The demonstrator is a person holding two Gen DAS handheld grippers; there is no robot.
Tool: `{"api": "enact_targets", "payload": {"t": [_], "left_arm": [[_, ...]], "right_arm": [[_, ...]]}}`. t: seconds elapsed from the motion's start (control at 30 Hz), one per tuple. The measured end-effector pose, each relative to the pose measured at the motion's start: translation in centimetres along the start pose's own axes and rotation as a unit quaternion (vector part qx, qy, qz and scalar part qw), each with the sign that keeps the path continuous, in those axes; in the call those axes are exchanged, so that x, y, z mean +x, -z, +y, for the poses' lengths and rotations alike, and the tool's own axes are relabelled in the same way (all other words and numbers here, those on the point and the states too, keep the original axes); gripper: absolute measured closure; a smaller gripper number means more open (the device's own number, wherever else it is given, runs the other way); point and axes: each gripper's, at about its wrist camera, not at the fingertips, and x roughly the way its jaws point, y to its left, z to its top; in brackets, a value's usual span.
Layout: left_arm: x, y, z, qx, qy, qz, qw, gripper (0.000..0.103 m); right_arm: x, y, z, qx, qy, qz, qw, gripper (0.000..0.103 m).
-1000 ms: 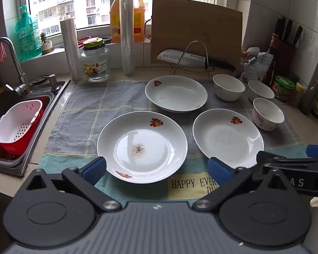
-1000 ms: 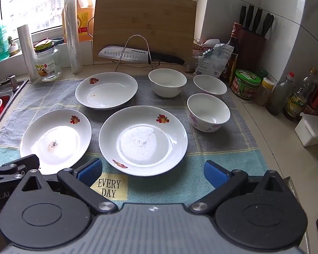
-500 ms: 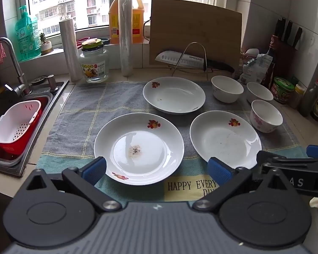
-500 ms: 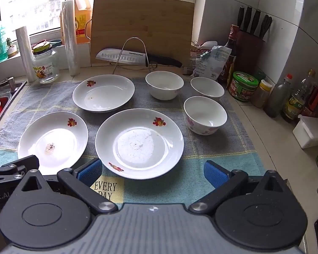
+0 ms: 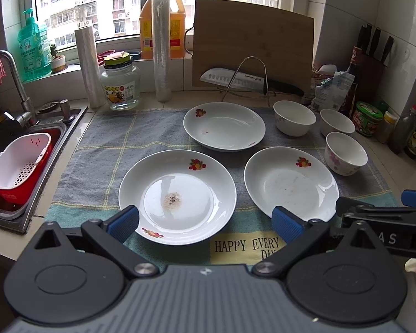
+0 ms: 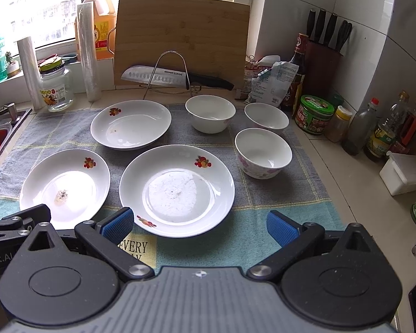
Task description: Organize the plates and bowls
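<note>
Three plates and three bowls lie separately on the dish towel (image 5: 102, 144); nothing is stacked yet, so the task is judged to be at its start. The chief hazard is a slipping grasp: the near left plate (image 5: 177, 197) and the near right plate (image 6: 177, 190) are glazed, shallow and flat on the cloth, so a finger must get under the rim, and a shallow bite could let a plate tilt and drop. A second hazard is dragging: a finger pushed low across the towel could bunch the fabric and shift the far plate (image 5: 224, 126) or the bowls. The floral bowl (image 6: 263, 152) sits just beside the near right plate, with the two plain bowls (image 6: 210, 113) (image 6: 266, 118) behind it; a wide sweep could knock them together. Residue in the centre of the near left plate could transfer to any plate stacked onto it. The knife (image 6: 158, 77) on its wire stand is near the far plate and should be avoided. The left gripper (image 5: 205, 220) hovers level at the front towel edge, jaws spread wide and empty, straddling the near left plate's front rim. The right gripper (image 6: 198, 226) is posed alike, released and empty, before the near right plate.
</note>
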Motion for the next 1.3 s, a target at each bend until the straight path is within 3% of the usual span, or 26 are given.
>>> {"api": "enact_targets", "payload": {"t": [1.3], "left_arm": [[0.63,-0.32,-0.14,-0.004,-0.005,0.002,1.0,0.002]], "right_arm": [[0.9,-0.55,-0.04,-0.015,0.004,-0.005,1.0,0.0]]}}
